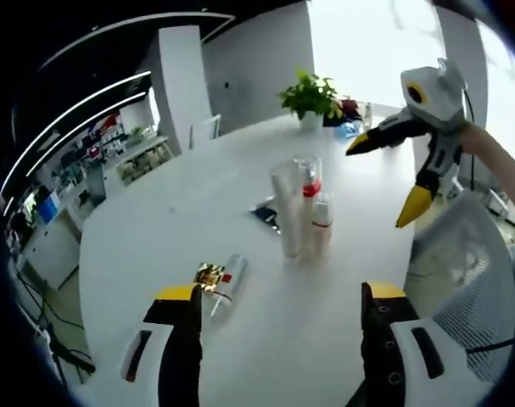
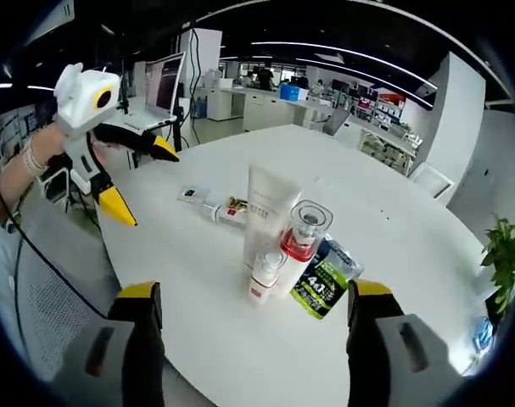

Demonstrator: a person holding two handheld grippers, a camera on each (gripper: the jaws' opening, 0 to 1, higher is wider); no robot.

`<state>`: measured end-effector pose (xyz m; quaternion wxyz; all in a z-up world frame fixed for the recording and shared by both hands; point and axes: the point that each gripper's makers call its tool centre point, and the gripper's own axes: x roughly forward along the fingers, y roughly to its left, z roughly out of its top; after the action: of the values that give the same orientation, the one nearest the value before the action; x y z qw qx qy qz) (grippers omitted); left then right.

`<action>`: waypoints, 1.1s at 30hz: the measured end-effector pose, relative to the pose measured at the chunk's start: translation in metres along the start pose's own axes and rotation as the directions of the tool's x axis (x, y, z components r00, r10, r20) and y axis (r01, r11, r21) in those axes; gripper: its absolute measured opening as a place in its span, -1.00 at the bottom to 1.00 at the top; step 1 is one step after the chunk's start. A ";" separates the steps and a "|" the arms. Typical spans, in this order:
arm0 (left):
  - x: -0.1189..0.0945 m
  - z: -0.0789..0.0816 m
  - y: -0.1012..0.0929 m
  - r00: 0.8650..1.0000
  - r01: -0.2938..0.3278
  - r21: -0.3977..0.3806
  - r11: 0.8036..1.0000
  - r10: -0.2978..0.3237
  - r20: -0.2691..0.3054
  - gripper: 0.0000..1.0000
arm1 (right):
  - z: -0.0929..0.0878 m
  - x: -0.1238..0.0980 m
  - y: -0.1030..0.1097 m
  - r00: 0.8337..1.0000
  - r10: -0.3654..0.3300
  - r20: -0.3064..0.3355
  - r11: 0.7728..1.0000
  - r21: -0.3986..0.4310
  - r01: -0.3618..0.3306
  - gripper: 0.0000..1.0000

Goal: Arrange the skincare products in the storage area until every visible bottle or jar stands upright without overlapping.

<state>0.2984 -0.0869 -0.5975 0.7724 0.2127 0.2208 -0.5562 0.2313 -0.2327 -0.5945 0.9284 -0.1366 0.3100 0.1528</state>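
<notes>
Three products are standing upright, bunched near the middle of the white desk: a pale tube, a clear-capped bottle with a red collar and a small white bottle. A gold-capped tube is lying flat at seven o'clock from them, probably the remaining item. A green sachet is lying flat too. The left tongs and right tongs are hanging open and empty, apparently lining up an approach.
</notes>
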 end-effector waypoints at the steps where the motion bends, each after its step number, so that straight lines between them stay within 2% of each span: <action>1: -0.002 0.000 0.001 1.000 -0.003 -0.002 1.000 0.003 0.000 0.57 | 0.002 -0.001 0.000 1.000 -0.005 0.004 1.000 -0.002 0.005 0.87; 9: -0.019 0.000 0.014 0.998 -0.063 -0.008 0.998 0.063 0.016 0.75 | 0.010 -0.008 0.003 0.999 -0.026 0.018 0.999 -0.028 0.027 0.97; 12: -0.023 0.000 0.014 0.998 -0.061 -0.005 0.998 0.061 0.018 0.75 | 0.013 -0.009 0.002 0.999 -0.034 0.030 0.999 -0.027 0.035 0.99; 21: -0.030 -0.002 0.020 0.996 -0.086 -0.008 0.996 0.086 0.023 0.93 | 0.015 -0.015 -0.002 0.998 -0.052 0.043 0.998 -0.029 0.054 0.99; 33: -0.031 0.001 0.020 0.996 -0.083 -0.003 0.997 0.083 0.033 0.94 | 0.013 -0.014 -0.005 0.998 -0.053 0.041 0.998 -0.038 0.055 0.99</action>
<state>0.3093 -0.0580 -0.5774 0.7985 0.2118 0.1996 -0.5269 0.2291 -0.2356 -0.5751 0.9353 -0.1600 0.2847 0.1365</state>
